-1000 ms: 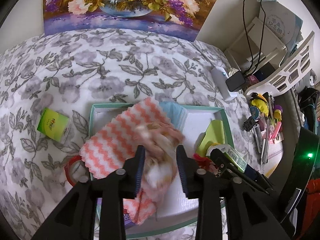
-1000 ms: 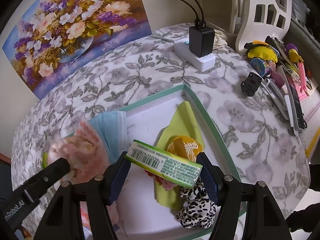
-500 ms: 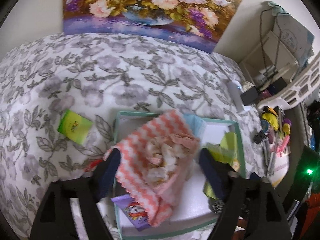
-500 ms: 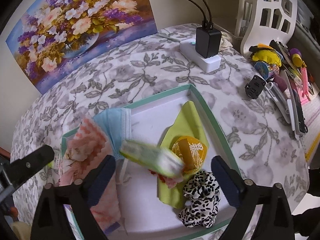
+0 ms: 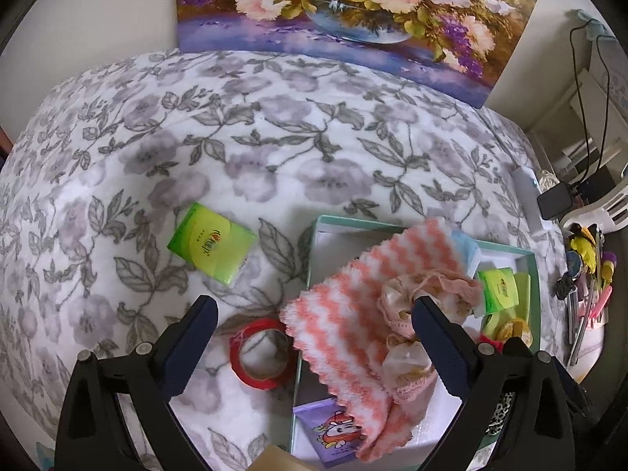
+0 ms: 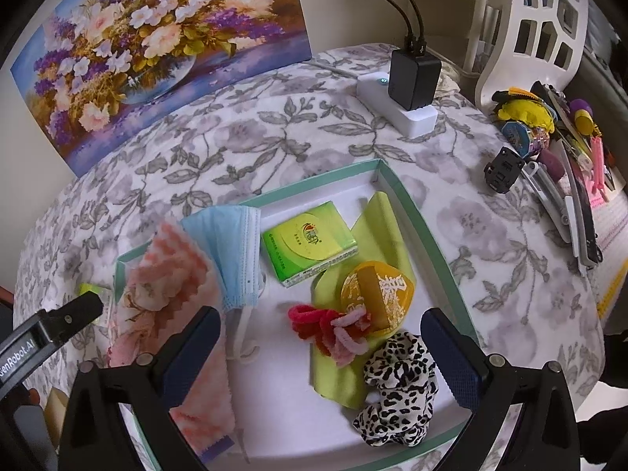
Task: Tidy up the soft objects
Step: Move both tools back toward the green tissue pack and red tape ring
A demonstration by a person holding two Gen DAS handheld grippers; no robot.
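A white tray with a teal rim (image 6: 412, 212) (image 5: 310, 251) holds a pink-and-white wavy cloth (image 5: 365, 294) (image 6: 172, 263), a pale floral scrunchie (image 5: 416, 314) on it, a blue face mask (image 6: 231, 251), a green tissue pack (image 6: 308, 243) (image 5: 498, 288), a lime cloth (image 6: 380, 227), a yellow pouch (image 6: 376, 290), a red-pink fuzzy tie (image 6: 333, 329) and a leopard scrunchie (image 6: 400, 384). My left gripper (image 5: 314, 325) is open and empty above the tray's left edge. My right gripper (image 6: 322, 345) is open and empty above the tray.
A second green tissue pack (image 5: 210, 245) and a red tape roll (image 5: 259, 353) lie on the floral blanket left of the tray. A purple card (image 5: 333, 435) sits in the tray's near corner. A white power strip with charger (image 6: 404, 98), stationery (image 6: 557, 149) and a painting (image 5: 353, 8) surround.
My left gripper opened and let go of the floral scrunchie onto the wavy cloth, then pulled back. My right gripper opened and dropped the green tissue pack into the tray.
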